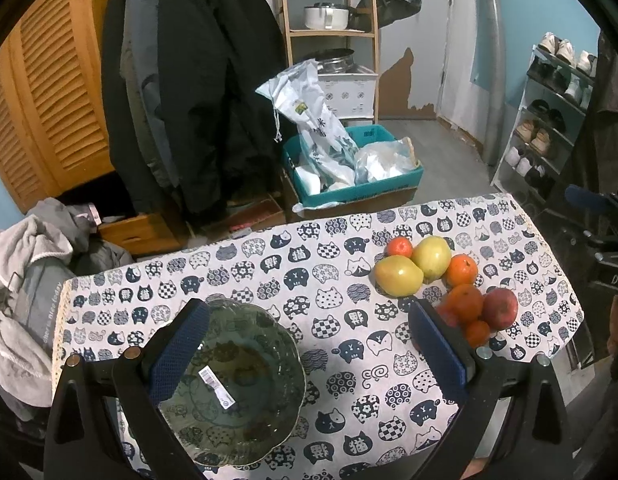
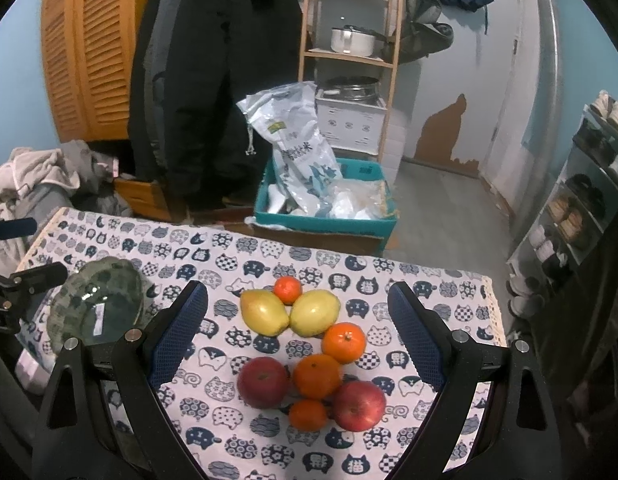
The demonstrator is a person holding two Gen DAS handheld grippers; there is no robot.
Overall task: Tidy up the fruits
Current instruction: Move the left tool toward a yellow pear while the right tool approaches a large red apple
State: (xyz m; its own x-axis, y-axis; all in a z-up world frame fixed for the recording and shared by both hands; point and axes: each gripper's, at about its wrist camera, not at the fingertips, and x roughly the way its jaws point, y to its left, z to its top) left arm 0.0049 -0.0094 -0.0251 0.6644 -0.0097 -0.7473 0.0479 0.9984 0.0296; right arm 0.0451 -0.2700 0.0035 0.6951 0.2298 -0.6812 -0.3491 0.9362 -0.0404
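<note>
A green glass bowl with a barcode sticker stands empty on the cat-print tablecloth, under my left gripper, which is open above it. To its right lies a cluster of fruit: two yellow pears, several oranges and a red apple. In the right wrist view my right gripper hangs open over the same cluster: two pears, two red apples, several oranges. The bowl sits at the table's left.
Beyond the table's far edge are a teal box with plastic bags, hanging dark coats, a wooden shelf with pots and a shoe rack. Clothes are piled at the left. The left gripper's body shows at the left edge.
</note>
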